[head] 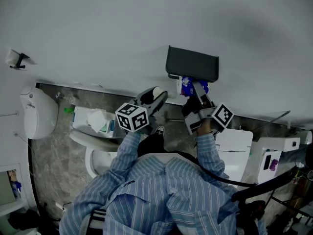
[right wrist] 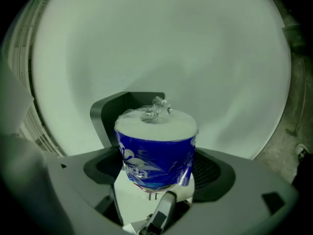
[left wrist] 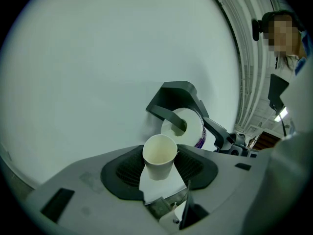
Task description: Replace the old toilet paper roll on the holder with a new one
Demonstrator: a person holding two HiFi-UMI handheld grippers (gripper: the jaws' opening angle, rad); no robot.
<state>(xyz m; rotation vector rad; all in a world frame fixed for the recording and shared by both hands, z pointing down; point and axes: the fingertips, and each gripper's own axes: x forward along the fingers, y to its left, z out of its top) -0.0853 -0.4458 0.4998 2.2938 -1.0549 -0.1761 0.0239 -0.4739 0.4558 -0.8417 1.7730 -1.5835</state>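
Wrapped new roll (right wrist: 156, 148) clamped in right gripper (right wrist: 159, 175), seemingly against dark holder (right wrist: 112, 111)

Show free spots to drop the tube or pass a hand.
Free: bare floor left of the toilet; blank wall left of the holder for passing a hand. Crowded: just under the holder, where the right claw with the wrapped roll and the left claw with the tube sit close; a tissue pack covers the toilet's back.
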